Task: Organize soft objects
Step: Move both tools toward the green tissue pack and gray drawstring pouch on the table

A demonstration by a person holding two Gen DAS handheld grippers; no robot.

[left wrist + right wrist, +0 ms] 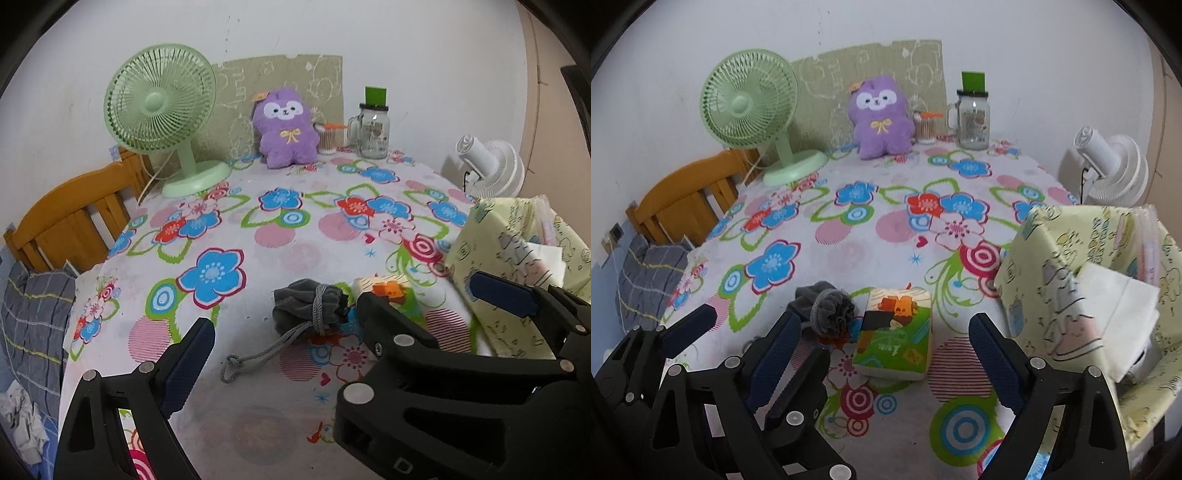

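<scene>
- Right wrist view first: my right gripper [882, 339] has its jaws spread wide, nothing pinched, pads clear of everything.
- Between those jaws, a little ahead, I see the tissue pack [895, 332] lying flat on the flowered tablecloth [849, 240], touched by neither finger.
- Just left of the pack sits the grey drawstring pouch [825, 310], bunched up, nearly against it.
- My left gripper [753, 325] shows at the lower left of this view, close beside the pouch.
- Left wrist view: left gripper [284, 317] is also spread, holding nothing; the pouch [308, 304] lies between its fingers, its cord [258, 350] trailing toward me across the cloth.
- Yellow cloth basket [1052, 266] stands at the right, just beside the right finger, with white tissue [1115, 314] inside.
- Purple plush toy [881, 118] is well apart, upright at the far edge by the wall.
- Writing: the pack's printing and the basket's pattern are too small for me to read.
</scene>
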